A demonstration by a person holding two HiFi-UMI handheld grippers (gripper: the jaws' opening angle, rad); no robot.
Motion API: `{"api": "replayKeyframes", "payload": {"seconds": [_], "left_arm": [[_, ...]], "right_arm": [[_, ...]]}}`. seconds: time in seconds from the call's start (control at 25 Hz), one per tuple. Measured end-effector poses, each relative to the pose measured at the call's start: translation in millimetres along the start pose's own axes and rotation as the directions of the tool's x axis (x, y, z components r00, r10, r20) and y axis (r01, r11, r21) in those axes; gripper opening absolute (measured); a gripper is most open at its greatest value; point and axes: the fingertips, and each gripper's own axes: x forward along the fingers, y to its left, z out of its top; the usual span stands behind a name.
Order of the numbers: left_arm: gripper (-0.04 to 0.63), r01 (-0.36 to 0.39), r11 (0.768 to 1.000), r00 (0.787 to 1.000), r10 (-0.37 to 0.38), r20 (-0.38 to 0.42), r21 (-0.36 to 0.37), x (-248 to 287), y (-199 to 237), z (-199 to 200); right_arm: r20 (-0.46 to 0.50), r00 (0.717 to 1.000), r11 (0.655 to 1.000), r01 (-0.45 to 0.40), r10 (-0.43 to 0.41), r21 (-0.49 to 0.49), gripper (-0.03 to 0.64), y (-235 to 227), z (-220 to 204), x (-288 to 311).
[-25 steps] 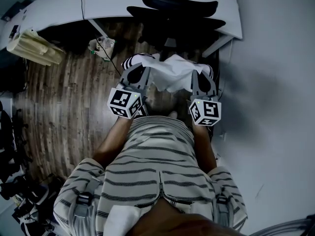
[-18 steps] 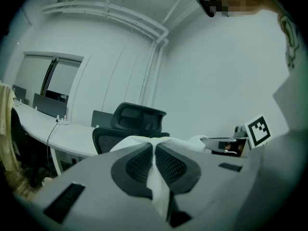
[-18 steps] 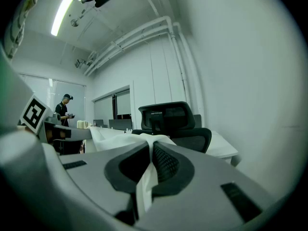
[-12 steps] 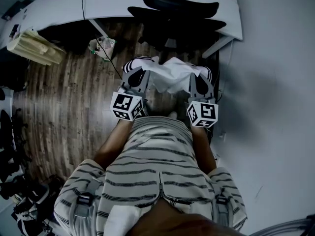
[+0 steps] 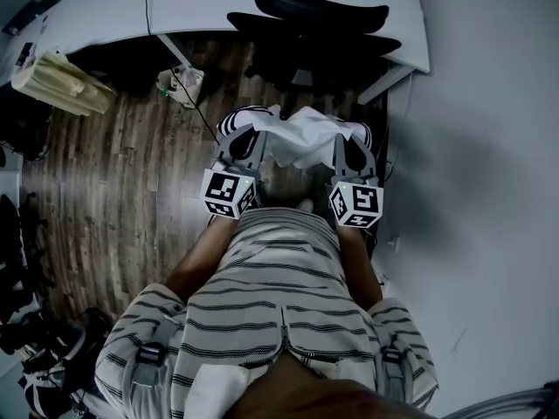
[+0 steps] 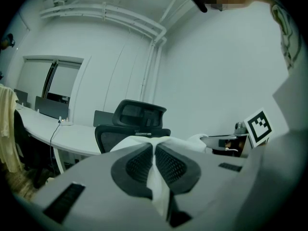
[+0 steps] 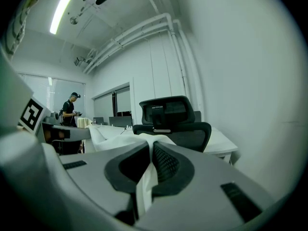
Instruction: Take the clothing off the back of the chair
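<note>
A white garment (image 5: 306, 136) hangs stretched between my two grippers, clear of the black office chair (image 5: 319, 24) that stands beyond it at the white desk (image 5: 201, 3). My left gripper (image 5: 251, 131) is shut on the garment's left edge, and the cloth (image 6: 156, 177) is pinched between its pads. At the other edge my right gripper (image 5: 352, 135) is also shut, with a fold of cloth (image 7: 144, 182) running down between its jaws. The chair's back (image 6: 132, 129) and headrest (image 7: 168, 110) show bare in both gripper views.
A light wall (image 5: 489, 147) runs close along the right. Beige fabric (image 5: 57, 81) lies at the desk's left end, and cables with a small box (image 5: 179, 81) are on the wooden floor. Dark gear (image 5: 35, 347) sits bottom left. A person (image 7: 71, 110) stands far off.
Both grippers have drawn slightly back toward my body and a little closer together, carrying the white garment with them. Both grips are unchanged.
</note>
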Motion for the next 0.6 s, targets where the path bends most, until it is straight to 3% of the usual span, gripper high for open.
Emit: {"api": "replayKeyframes", "payload": {"seconds": [0.6], "left_arm": [[0.032, 0.014, 1.0, 1.0, -0.014, -0.02, 0.014, -6, -5, -12]], "right_arm": [[-0.014, 1.0, 1.0, -0.001, 0.001, 0.018, 0.029, 7, -10, -2]]}}
